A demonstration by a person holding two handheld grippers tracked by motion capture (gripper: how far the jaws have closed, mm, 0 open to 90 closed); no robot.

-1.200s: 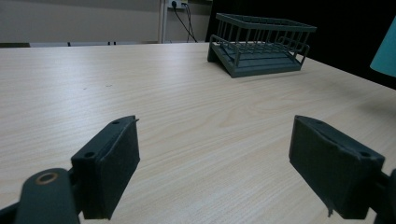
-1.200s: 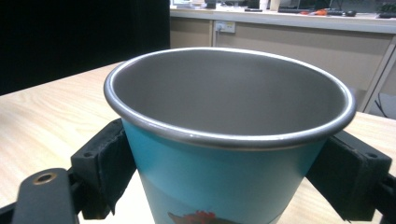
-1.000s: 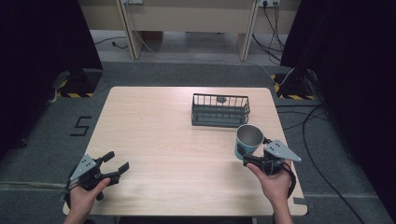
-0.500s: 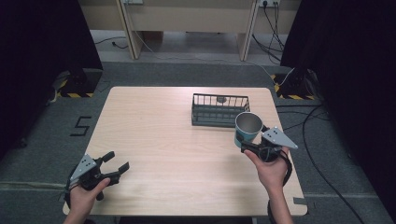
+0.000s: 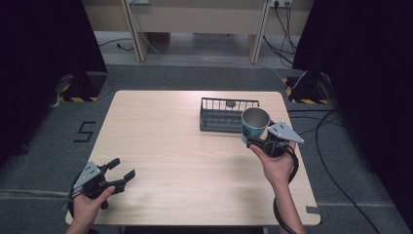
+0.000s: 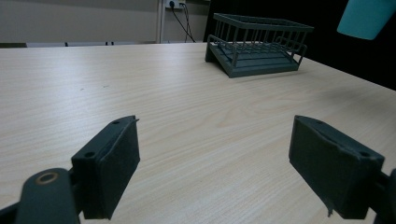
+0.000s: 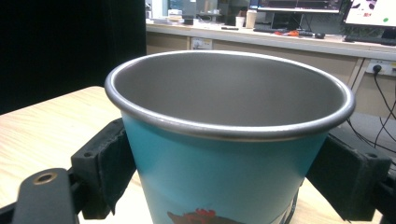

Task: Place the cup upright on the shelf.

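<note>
A teal cup [image 5: 254, 125] with a bare metal inside is held upright in the air over the table's right side, just in front of the wire rack [image 5: 225, 114]. My right gripper [image 5: 253, 141] is shut on the cup [image 7: 229, 154], one jaw on each side of its wall. At the table's near left corner my left gripper [image 5: 122, 170] rests low and open, with nothing between its jaws [image 6: 215, 172]. The left gripper view also catches the rack [image 6: 257, 44] far across the table and the cup's bottom [image 6: 366, 18] in the top right.
The dark wire rack has a small round thing lying at its back. The light wooden table [image 5: 165, 141] stands on grey floor. Cables [image 5: 336, 146] trail on the floor to the right, and desk legs stand behind the table.
My right gripper has lifted the cup and carried it away from the near edge, toward the rack. The left gripper has stayed put.
</note>
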